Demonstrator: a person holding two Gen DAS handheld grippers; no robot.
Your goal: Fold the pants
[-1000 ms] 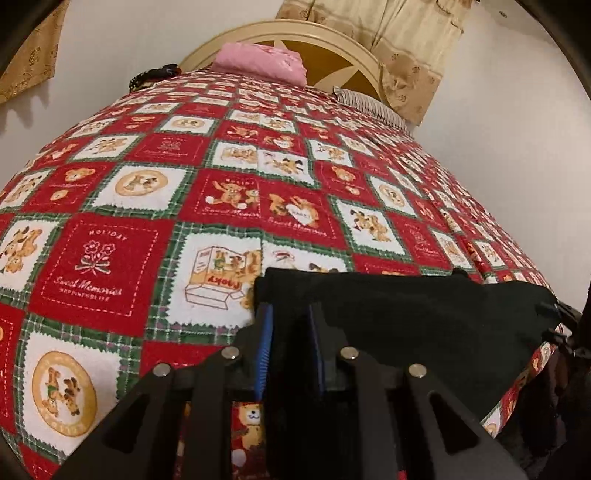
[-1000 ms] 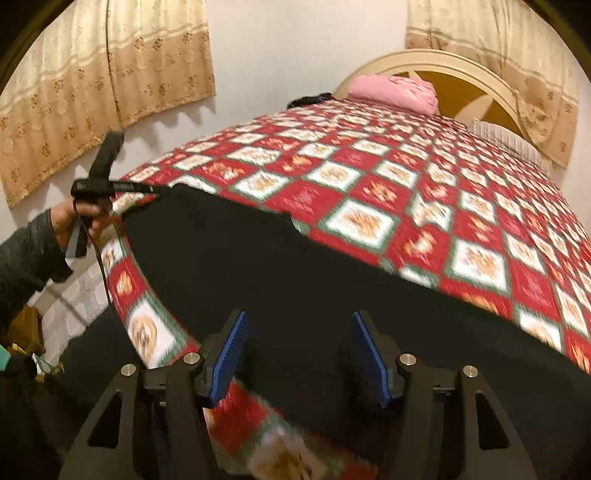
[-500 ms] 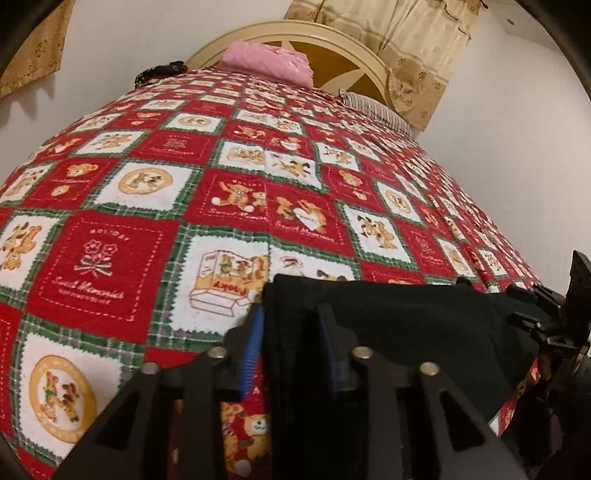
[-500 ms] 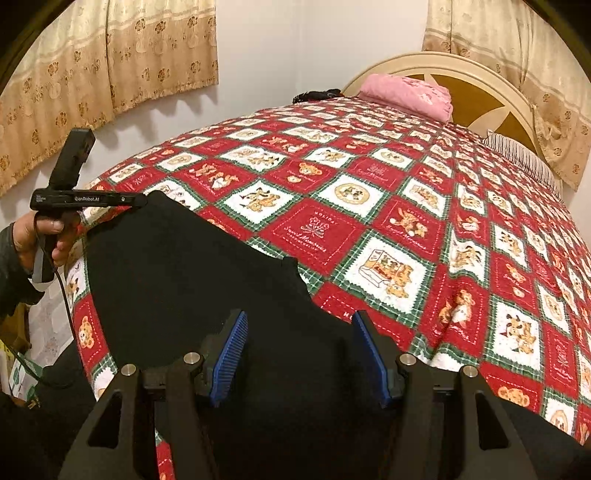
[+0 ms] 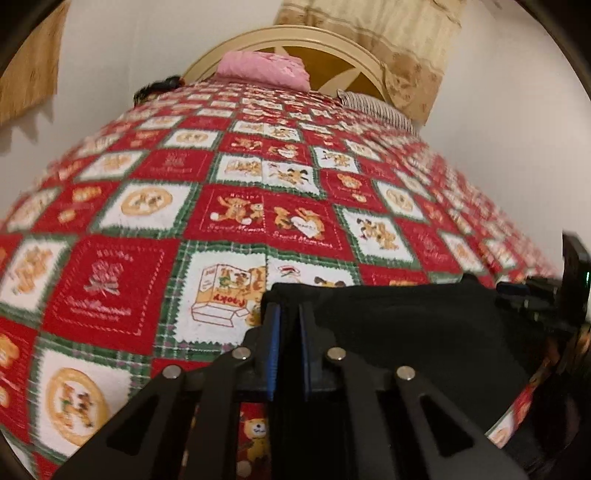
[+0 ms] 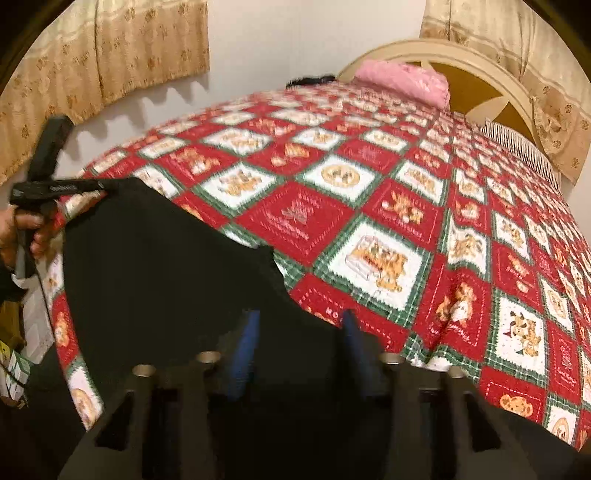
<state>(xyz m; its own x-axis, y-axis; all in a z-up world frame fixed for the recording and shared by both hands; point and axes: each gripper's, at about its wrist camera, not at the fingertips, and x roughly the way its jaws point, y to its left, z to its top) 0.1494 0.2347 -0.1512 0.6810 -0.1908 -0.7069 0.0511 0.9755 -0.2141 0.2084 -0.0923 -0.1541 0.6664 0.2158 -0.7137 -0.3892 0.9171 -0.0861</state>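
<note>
Pants are lying black along the near edge of the quilt. Left gripper is clenched on one corner; right gripper has just been closing around cloth, pads not yet pressing. Risk: thin fabric slipping out, skewing the fold.

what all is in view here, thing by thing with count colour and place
pants: 1, black, spread at the near edge of the bed
bedspread: 1, red, white and green bear checks, covering the bed
pillow: 1, pink, by the headboard
striped pillow: 1, black and white, right of the pink one
headboard: 1, cream, arched
curtains: 2 sets, beige
left gripper: black with blue pads, shut on the pants' edge
right gripper: black with blue pads, jaws just closing, pants between them
hand: 1, on the left gripper's handle
</note>
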